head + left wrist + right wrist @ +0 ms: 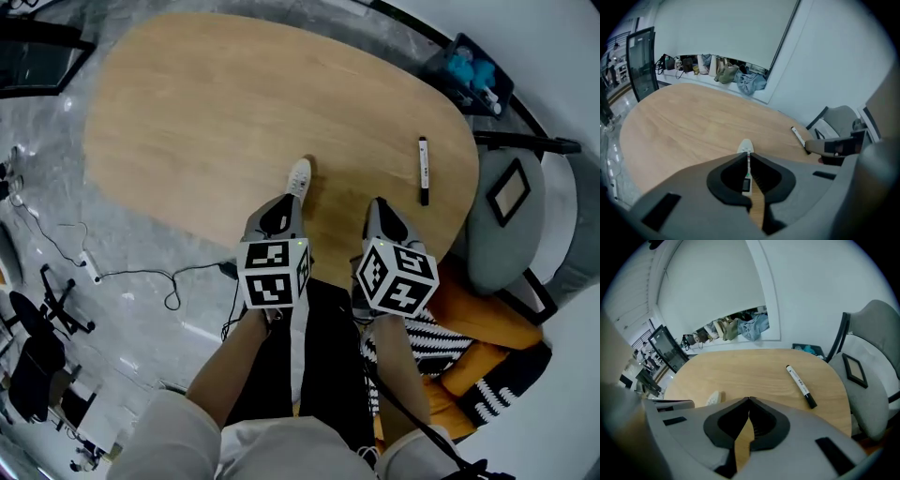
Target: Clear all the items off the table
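Right gripper view: marker [799,383] print unreadable (remote [713,398] likewise).

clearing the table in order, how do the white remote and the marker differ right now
The remote is clamped between the left gripper's shut jaws; the marker lies free on the table. The remote is flat and pale all over; the marker is a slim tube with a black cap. Both are mostly white and elongated.

The wooden table [234,112] is open across its far and left stretch. Near its right end a marker [423,170] lies in the way, a white remote [298,176] juts in at its near edge, and a grey chair [511,216] crowds that end.
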The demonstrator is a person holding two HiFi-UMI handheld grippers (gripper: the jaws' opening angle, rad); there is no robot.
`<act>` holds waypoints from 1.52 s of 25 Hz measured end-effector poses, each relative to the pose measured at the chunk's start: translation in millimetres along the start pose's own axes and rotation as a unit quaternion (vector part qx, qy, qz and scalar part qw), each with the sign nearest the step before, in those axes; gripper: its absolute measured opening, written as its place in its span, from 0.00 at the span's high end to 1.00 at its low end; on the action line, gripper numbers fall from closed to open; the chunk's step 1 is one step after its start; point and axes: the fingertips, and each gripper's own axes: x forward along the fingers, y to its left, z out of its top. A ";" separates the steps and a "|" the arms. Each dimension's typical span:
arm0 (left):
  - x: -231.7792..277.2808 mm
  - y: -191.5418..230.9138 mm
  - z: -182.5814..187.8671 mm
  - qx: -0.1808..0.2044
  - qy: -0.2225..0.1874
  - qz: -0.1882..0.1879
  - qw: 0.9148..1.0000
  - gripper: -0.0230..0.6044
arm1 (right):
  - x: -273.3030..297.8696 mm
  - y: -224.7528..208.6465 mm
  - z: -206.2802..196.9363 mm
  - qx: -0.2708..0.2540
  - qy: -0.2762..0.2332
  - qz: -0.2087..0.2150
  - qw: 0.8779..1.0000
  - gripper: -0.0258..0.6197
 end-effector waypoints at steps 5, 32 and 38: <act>10.8 10.3 -15.8 0.033 0.034 0.001 0.999 0.72 | 8.7 7.0 1.5 -0.005 0.008 -0.005 1.000 0.92; 50.4 21.1 -45.6 0.089 0.131 0.031 0.987 0.66 | 11.6 -28.2 -19.0 0.053 0.023 -0.030 0.998 0.92; 48.2 8.9 -33.7 0.072 0.113 0.017 0.991 0.67 | 3.5 -46.8 -20.9 0.069 0.016 -0.039 0.997 0.92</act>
